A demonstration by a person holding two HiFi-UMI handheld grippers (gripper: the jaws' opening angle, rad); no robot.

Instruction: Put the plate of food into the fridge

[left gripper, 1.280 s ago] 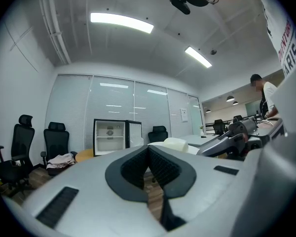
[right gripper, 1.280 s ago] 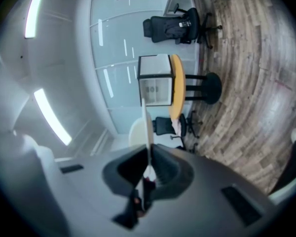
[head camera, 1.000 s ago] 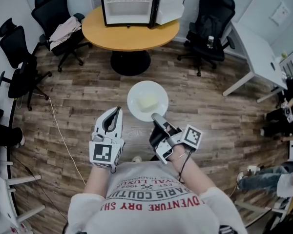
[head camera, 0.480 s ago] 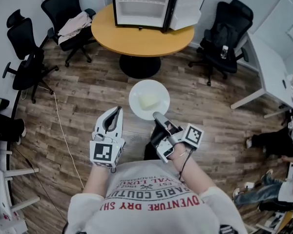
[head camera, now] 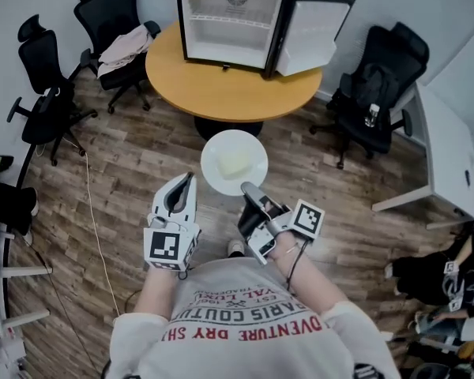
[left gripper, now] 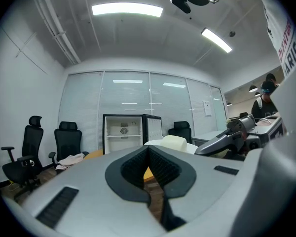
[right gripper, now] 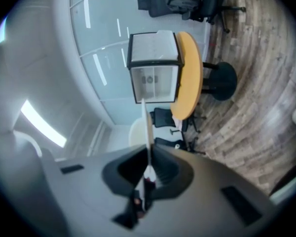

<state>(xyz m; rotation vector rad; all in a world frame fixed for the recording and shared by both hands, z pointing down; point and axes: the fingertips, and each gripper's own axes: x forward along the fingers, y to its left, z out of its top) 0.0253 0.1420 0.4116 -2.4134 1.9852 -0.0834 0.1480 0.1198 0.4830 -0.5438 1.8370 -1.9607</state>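
A white plate [head camera: 253,150] with a pale block of food [head camera: 235,164] hangs level over the wooden floor. My right gripper [head camera: 247,188] is shut on its near rim. In the right gripper view the plate [right gripper: 147,127] runs edge-on out of the closed jaws of the right gripper [right gripper: 149,158]. My left gripper [head camera: 190,178] is beside the plate on its left, shut and holding nothing; its pads meet in the left gripper [left gripper: 149,148] view. The small fridge [head camera: 229,24] stands open on the round table [head camera: 221,85] ahead, with bare white shelves.
The fridge door [head camera: 306,33] swings out to the right. Black office chairs [head camera: 114,22] stand left of the table, one with clothes on it, and another chair [head camera: 373,93] stands right. A white desk [head camera: 450,156] is at far right, a cable [head camera: 91,212] on the floor at left.
The table and open fridge have come nearer and lower in the head view. Both grippers and the plate have travelled forward together, and the grip on the plate's rim has not altered.
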